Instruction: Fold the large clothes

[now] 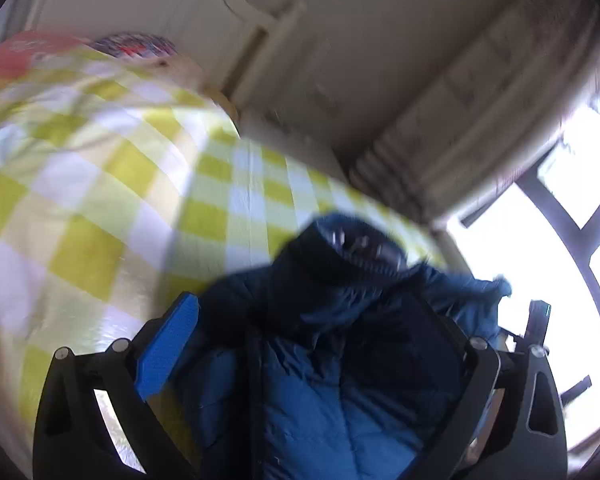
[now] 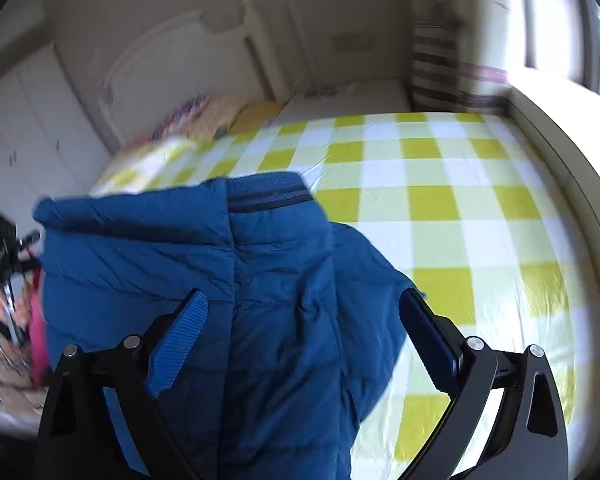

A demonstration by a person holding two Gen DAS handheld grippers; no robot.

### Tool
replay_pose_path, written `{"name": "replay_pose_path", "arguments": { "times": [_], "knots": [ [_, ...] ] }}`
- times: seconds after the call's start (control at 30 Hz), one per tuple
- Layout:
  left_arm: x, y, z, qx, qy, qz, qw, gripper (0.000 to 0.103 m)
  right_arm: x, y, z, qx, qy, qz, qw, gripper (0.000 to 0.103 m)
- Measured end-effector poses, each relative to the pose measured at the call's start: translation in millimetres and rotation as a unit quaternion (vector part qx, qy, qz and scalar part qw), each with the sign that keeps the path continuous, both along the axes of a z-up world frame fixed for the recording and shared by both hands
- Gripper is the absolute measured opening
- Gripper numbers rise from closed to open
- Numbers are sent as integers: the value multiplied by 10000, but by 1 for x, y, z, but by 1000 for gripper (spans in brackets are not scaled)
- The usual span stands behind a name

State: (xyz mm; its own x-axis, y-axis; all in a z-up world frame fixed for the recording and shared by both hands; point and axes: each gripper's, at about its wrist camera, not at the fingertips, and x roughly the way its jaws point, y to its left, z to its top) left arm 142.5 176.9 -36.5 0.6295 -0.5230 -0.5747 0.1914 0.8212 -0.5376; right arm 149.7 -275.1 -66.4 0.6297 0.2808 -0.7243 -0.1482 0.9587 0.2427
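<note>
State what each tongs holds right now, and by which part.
Nothing is held: left tongs and right tongs both stand open, the blue quilted puffer jacket lying loose between their fingers on the yellow-and-white checked bed sheet.

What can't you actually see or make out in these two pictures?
- Left wrist view: blur smears the blue puffer jacket and the collar label.
- Both views: the jacket's lower part is cut off by the bottom edge.
- Right wrist view: the checked bedsheet under the jacket is hidden.
</note>
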Motion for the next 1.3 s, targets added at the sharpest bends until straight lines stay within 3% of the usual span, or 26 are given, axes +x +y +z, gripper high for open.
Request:
{"name": "replay_pose_path", "arguments": {
  "times": [0.07,0.23,0.4,0.43,0.47,0.5,0.57,0.7,0.77,0.83,0.93,0.97,1.03,1.13,1.17,1.23,1.27,1.3],
  "knots": [
    [16,-9,-16,57,274,-376,9989,100,12,11,-7,-120,136,348,9992,95],
    [46,-18,-42,-301,432,-1004,9936,100,45,16,-23,-177,375,903,9951,95],
    [81,-46,-55,-213,426,-1534,9870,100,65,8,-48,537,605,1341,9877,94],
    [88,-51,-62,-302,501,-1701,9837,100,64,7,-49,709,547,1339,9869,89],
    [90,-56,-64,-412,542,-1805,9812,86,60,5,-47,893,404,1300,9867,69],
    [87,-59,-64,-486,509,-1851,9802,48,53,6,-41,909,229,1224,9880,44],
    [70,-66,-49,-189,142,-1576,9872,14,30,11,-20,462,-277,1023,9933,20],
    [9,-48,15,-462,-841,-1218,9879,9,-40,16,62,-170,-1556,660,9855,15],
    [-11,-33,42,-684,-1152,-1158,9842,9,-64,5,93,-86,-2016,398,9786,14],
    [-3,-23,42,-634,-944,-876,9897,11,-57,-4,97,-91,-1891,118,9818,15],
    [50,-22,-22,-487,434,-415,9970,34,-5,-8,35,-79,-689,-269,9972,16],
    [60,-22,-41,-378,750,-222,9962,47,15,-7,-1,-275,-128,-443,9986,17],
    [82,-25,-93,177,1427,214,9894,56,35,-11,-54,-181,588,-666,9959,20],
    [82,-10,-106,-605,1248,144,9902,75,28,-39,-66,855,459,-812,9920,24],
    [84,-6,-105,-708,1230,111,9898,85,27,-46,-65,1020,470,-845,9901,29],
    [86,-4,-99,-570,1111,118,9921,89,26,-54,-61,1135,388,-760,9899,40],
    [87,-4,-95,-486,989,87,9939,90,26,-56,-58,1147,299,-687,9906,56],
    [88,-7,-93,-536,921,15,9943,92,27,-55,-57,1159,253,-659,9907,80]
  ]
}}
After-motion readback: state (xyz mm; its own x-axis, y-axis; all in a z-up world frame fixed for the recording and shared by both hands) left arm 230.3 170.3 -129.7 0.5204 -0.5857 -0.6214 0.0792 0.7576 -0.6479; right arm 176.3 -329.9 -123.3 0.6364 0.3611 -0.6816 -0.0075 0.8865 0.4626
